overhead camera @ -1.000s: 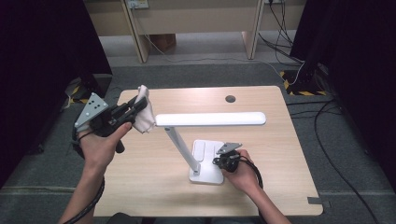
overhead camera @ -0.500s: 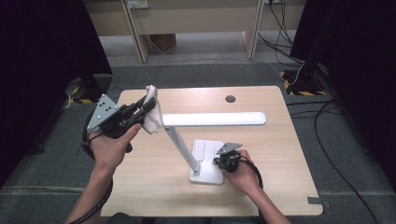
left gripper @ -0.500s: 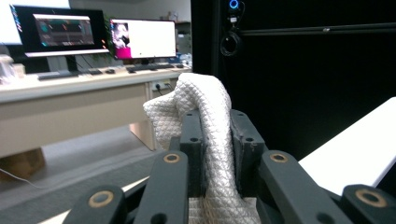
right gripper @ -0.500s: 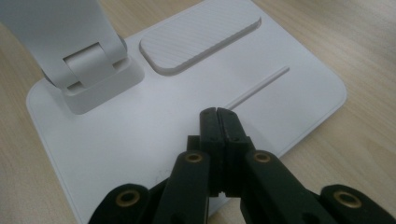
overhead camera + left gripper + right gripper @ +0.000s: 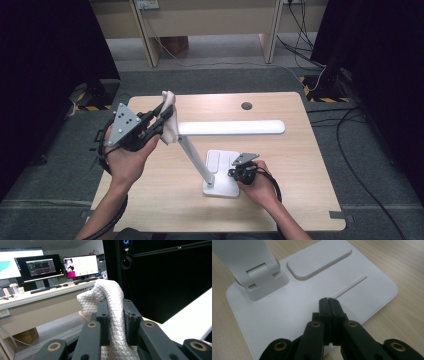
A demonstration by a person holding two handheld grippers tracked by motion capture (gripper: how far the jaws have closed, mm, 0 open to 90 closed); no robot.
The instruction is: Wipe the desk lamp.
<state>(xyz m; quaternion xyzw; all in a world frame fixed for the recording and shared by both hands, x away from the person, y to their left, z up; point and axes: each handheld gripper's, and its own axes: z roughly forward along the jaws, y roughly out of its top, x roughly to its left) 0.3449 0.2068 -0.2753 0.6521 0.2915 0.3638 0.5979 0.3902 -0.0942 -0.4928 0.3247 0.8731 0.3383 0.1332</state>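
A soft, light white quilted cloth (image 5: pixel 110 315) is clamped between the jaws of the left gripper (image 5: pixel 162 116), beside the white desk lamp's bar head (image 5: pixel 232 128). The right gripper (image 5: pixel 328 302), jaws closed empty, is pressed on the stiff lamp base (image 5: pixel 274 315), judged liable to tip.

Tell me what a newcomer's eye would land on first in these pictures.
First, the white desk lamp standing mid-table, its long light bar stretched level toward the right. Next, the left gripper at the bar's left end, shut on a white quilted cloth. Last, the right gripper, jaws closed with nothing between them, its tips on the lamp base near the front of the wooden table.
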